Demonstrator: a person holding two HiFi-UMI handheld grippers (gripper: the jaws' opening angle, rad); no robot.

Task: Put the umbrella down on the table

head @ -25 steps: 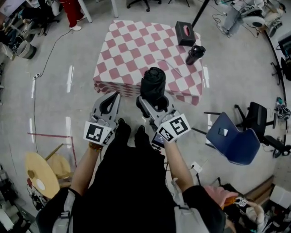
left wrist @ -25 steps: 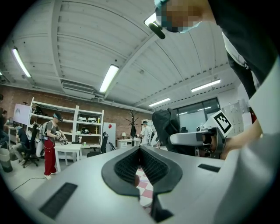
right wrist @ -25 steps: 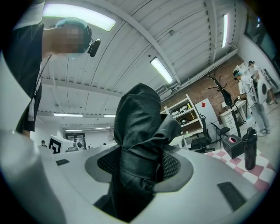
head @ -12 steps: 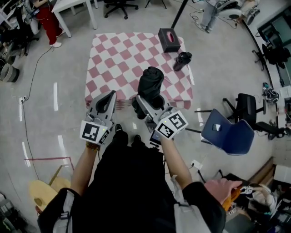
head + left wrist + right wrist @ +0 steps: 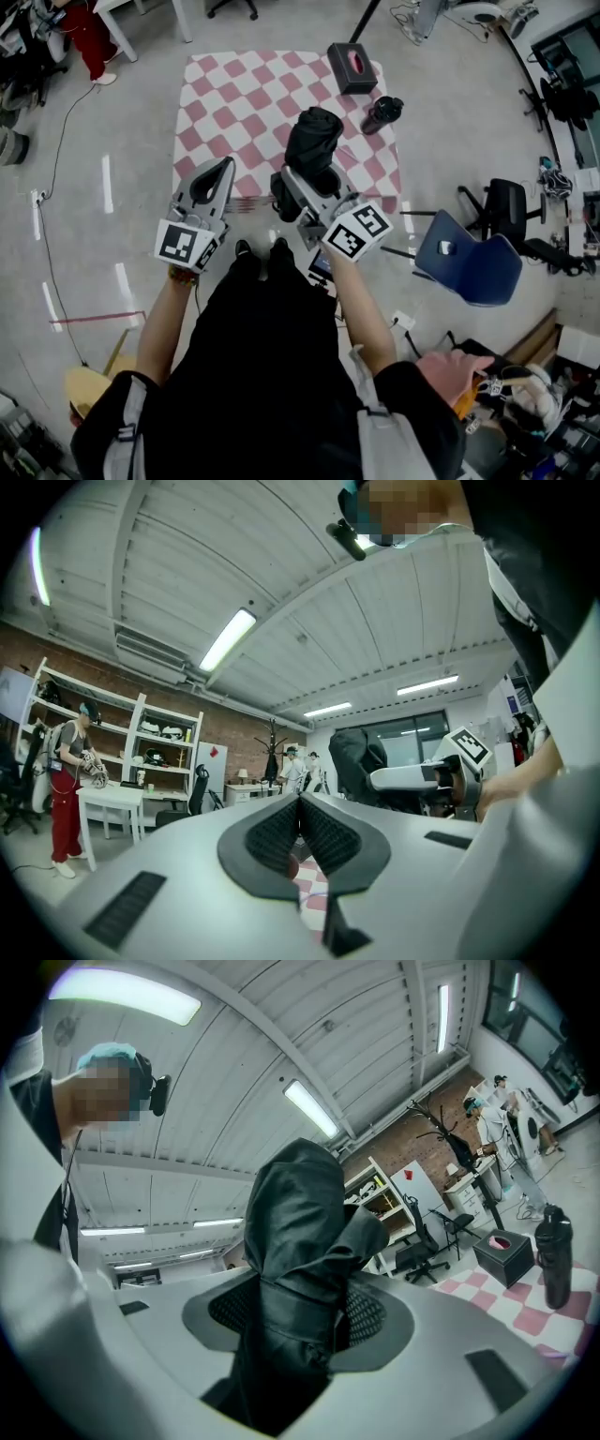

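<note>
I read the umbrella [image 5: 314, 141] as black cloth, creased, with a faint sheen. The right gripper [image 5: 302, 190] has a matt grey plastic shell and dark, finely textured pads [image 5: 366, 1313]. A checked cloth covers the table [image 5: 234, 94], and the grey floor [image 5: 122, 150] looks glossy.

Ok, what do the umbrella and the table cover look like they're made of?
The umbrella looks like black synthetic fabric, perhaps nylon, slightly glossy with soft creased folds. The table cover seems pink and white checked cloth or vinyl, draping over the edges; its finish is unclear.
</note>
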